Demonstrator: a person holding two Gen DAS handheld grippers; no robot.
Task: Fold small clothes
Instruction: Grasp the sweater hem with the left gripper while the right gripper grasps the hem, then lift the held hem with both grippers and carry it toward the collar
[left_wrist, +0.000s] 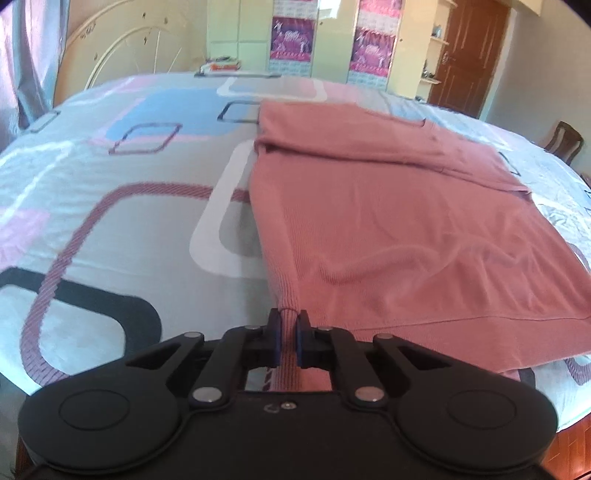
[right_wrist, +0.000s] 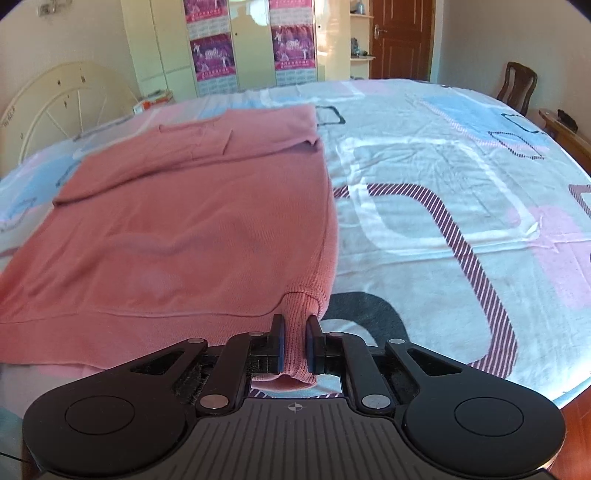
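We pinch pink sweater (left_wrist: 424, 229) hem corners: left gripper (left_wrist: 288, 332) and right gripper (right_wrist: 294, 338) both clamped on fabric; garment stretches toward upper frame across bedsheet (left_wrist: 110, 206), fold goes forward.

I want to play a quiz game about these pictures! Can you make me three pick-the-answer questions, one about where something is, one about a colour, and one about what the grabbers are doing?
1. Where does the sweater lie?
A. on a chair
B. on the bed
C. on the floor

2. What colour is the sweater?
A. green
B. yellow
C. pink

3. What are the two grippers doing?
A. both pinch the sweater
B. both hang open
C. one holds a book

Answers:
1 B: the sweater is spread on the bed.
2 C: its knit is pink in both views.
3 A: the left gripper and the right gripper each clamp a near corner.
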